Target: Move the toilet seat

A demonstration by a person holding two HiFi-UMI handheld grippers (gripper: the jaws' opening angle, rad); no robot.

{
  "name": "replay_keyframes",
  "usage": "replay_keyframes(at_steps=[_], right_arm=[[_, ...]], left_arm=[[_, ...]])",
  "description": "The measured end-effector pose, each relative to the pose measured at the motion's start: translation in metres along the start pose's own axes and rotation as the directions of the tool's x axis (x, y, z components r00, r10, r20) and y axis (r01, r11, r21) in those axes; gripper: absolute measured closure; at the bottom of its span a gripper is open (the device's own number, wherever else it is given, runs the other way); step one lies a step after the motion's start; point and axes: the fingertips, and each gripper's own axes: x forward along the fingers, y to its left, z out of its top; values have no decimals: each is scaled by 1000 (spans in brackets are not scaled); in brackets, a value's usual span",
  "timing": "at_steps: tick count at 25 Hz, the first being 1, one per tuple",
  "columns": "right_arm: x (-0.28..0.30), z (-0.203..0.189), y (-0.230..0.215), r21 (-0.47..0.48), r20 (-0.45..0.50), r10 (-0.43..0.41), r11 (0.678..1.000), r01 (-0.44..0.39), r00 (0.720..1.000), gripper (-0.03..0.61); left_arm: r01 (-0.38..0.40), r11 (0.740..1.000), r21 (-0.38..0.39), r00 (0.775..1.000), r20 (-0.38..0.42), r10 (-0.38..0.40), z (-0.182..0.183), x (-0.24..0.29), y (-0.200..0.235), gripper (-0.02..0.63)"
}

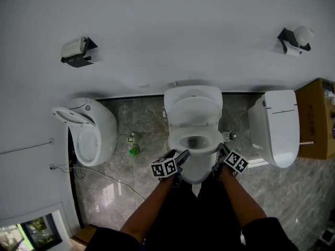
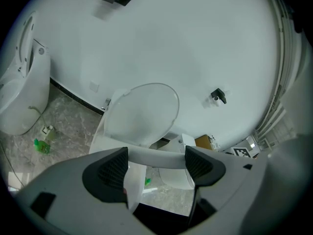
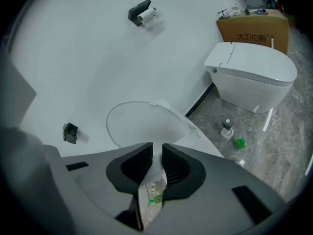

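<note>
Your right hand-held gripper (image 3: 156, 163) is clenched on the toilet seat (image 3: 157, 153). In the right gripper view its two dark pads stand almost together, with only the thin white edge of the seat pinched between them.

Your left hand-held gripper (image 2: 156, 164) is released. Its pads stand wide apart, and the white rim of the toilet seat (image 2: 156, 158) runs crosswise through the gap from one pad to the other. I cannot tell whether either pad touches it. Under that rim the left gripper view shows grey floor (image 2: 168, 195), so the seat sits lifted off the bowl at this end.

In the head view the left hand-held gripper (image 1: 180, 158) and the right hand-held gripper (image 1: 222, 156) flank the front of the middle toilet (image 1: 196, 169), one at each front corner of the toilet seat (image 1: 175, 137). Beyond both grippers the lid (image 1: 194, 109) stands raised against the white wall.

Further out from your left hand-held gripper stands a second toilet (image 1: 97, 132) with its lid up, and a small green item (image 1: 134, 150) lies on the floor between. Beyond your right hand-held gripper is a third toilet (image 1: 277, 127), lid down, with a cardboard box (image 1: 316, 119) just beside it on its far side.
</note>
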Motion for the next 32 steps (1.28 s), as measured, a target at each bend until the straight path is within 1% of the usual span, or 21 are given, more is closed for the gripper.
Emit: replay_keyframes(at_steps=[6,10,16,32], right_arm=[[8,12,11,8,1,12,1000,-12,1000,505],[14,18,16,11,-8,9,1000,-9,1000,500],[25,31,22,57,-4,37,998,-37,999,483],[57,65,49,50,0,69,996,-69,998,483]], left_arm=[[11,1000,-16,999,33,-10,21,4,-2,255],[4,1000,-28,998,61,-2,31,7,-2,253],[4,999,-37,997,76,-1,51,15,-4,252],[-14,997,-73,988,150,24,105,36,-2,251]])
